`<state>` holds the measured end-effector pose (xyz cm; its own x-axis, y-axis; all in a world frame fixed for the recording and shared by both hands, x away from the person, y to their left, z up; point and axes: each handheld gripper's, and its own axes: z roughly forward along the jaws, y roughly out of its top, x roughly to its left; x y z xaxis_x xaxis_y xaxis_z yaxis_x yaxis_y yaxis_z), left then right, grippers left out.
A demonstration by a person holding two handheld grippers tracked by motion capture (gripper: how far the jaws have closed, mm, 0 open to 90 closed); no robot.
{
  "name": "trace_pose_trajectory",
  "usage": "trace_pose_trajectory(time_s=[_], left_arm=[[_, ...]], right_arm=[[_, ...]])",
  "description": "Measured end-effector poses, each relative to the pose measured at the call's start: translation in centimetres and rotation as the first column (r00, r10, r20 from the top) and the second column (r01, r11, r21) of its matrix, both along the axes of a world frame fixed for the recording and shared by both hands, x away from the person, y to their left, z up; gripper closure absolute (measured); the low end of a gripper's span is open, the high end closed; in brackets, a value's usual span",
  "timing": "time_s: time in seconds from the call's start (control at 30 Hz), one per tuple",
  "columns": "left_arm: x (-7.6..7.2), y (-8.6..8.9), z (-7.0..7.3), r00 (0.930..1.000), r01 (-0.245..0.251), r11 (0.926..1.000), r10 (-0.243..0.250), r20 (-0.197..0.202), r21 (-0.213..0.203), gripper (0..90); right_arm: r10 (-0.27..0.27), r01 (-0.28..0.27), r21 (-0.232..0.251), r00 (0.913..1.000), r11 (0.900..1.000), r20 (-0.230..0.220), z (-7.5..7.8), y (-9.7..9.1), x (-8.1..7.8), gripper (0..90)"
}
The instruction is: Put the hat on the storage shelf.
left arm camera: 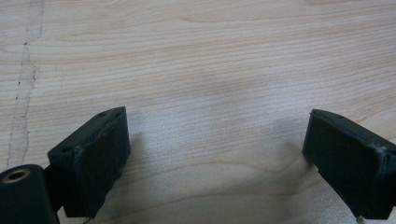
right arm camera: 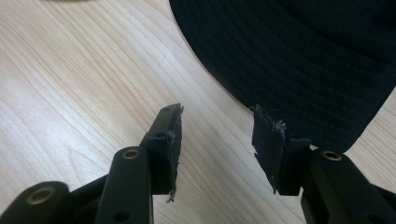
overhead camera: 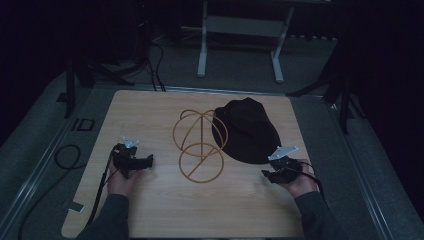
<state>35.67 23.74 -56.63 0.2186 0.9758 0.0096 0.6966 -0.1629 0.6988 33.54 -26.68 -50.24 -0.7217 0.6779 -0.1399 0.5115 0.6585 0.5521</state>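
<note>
The table (overhead camera: 150,210) was pale wood with fine, wavy grain lines running across it, and a darker, crack-like streak marked it at one edge in the left gripper view. The hat (overhead camera: 246,131) was black, its brim stitched in close concentric rows. The wire stand (overhead camera: 200,145) was a golden tan. Both the left gripper (overhead camera: 134,161) and the right gripper (overhead camera: 281,172) were black with brass-coloured screw eyes, each topped by a light grey plate. The sleeves (overhead camera: 111,217) were dark grey.

A pale wooden table (overhead camera: 150,115) stands on a grey floor (overhead camera: 30,145). A black cable (overhead camera: 67,156) loops on the floor just left of the table. Beyond the far edge, a white metal frame (overhead camera: 240,30) stands among dark stand legs (overhead camera: 75,80).
</note>
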Motion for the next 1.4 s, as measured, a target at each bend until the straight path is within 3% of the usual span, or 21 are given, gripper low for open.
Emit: trace_pose_trajectory(time_s=[0.27, 0.67, 1.4], left_arm=[[0.0, 0.0, 0.0, 1.0000, 0.000, 1.0000, 0.000, 0.000, 0.000, 7.7], [0.0, 0.0, 0.0, 1.0000, 0.000, 1.0000, 0.000, -0.001, 0.000, 7.7], [0.0, 0.0, 0.0, 1.0000, 0.000, 1.0000, 0.000, 0.000, 0.000, 7.7]], right_arm=[[-0.009, 0.010, 0.017, 0.9993, 0.9998, -0.037, 1.7, -0.3, 0.9, 54.0], [-0.010, 0.009, -0.004, 0.9967, 0.9999, -0.081, 3.8, -0.2, 2.4, 59.0], [-0.067, 0.061, -0.060, 0.9921, 0.9963, -0.106, 6.2, -0.5, 5.6, 54.4]])
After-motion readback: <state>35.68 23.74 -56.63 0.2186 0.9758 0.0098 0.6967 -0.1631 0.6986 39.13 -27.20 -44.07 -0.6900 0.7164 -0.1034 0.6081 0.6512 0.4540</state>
